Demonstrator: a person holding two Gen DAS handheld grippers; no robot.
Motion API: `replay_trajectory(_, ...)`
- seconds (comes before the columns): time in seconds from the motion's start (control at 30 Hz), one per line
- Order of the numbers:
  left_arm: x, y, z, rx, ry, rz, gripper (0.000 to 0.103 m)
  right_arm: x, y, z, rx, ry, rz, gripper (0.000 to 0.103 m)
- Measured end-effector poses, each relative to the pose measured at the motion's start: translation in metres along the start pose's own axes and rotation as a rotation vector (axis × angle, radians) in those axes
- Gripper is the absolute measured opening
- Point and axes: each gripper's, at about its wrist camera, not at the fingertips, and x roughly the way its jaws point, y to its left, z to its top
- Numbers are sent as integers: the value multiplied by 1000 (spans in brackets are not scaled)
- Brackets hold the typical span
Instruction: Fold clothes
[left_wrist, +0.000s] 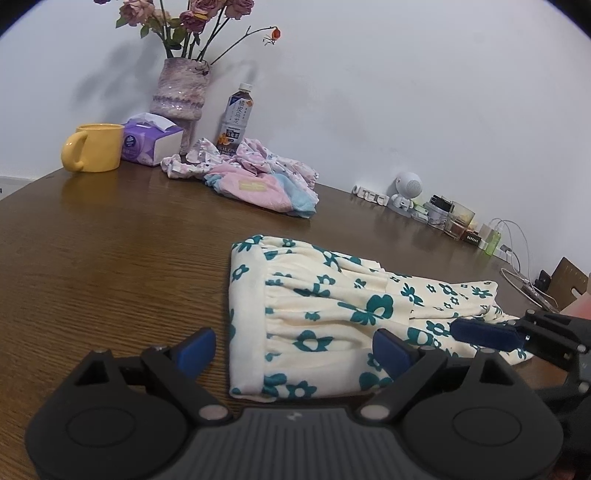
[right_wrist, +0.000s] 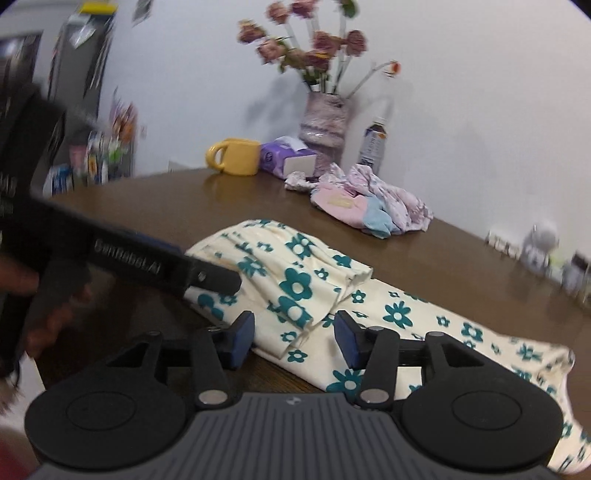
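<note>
While both hand-held grippers sit low over the brown wood-grain table, the left gripper has its blue-padded jaws spread wide, released, holding nothing; its right pad hovers over the near edge of the cream pants with teal flower print, its left pad over bare wood. Right gripper also spread apart, nothing pinched; cloth lies between and under its pads, contact unclear. In the left wrist view the right gripper's blue fingertip lies over the leg end of the pants. In the right wrist view the left gripper's black arm crosses above the waistband end of the pants, with a blurred hand on its handle.

Pants lie flat on the table, elastic waistband end toward the left gripper, legs running off toward the right gripper, upper part folded over with a loose flap.

Beyond the pants, toward the white wall: crumpled pile of pink, blue and floral clothes. Behind that pile, a plastic tea bottle with white cap and a purple mottled vase of dried pink roses. Beside the vase, a purple tissue box, then a yellow ceramic mug. Further along the wall from the pants' leg end: small white robot figurine, small jars and white cables, too small to tell more.
</note>
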Motion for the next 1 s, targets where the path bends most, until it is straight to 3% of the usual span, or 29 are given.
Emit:
replay_trajectory(0.13,-1,0,0,-4,-2,0,92,8,11,2,-59,31,8,48)
replay_trajectory(0.27,-1,1,0,-6,-2,-4,92,14,17,2,-114,59,-17,32)
replay_trajectory(0.47,-2,2,0,-10,-3,-13,92,18,13,2,-87,70,15,14)
replay_trajectory(0.8,-2,1,0,-9,-3,-12,92,21,8,1,-41,89,36,11)
replay_trajectory(1.0,-1,0,0,-6,-2,-5,92,19,-1,-4,54,81,60,13)
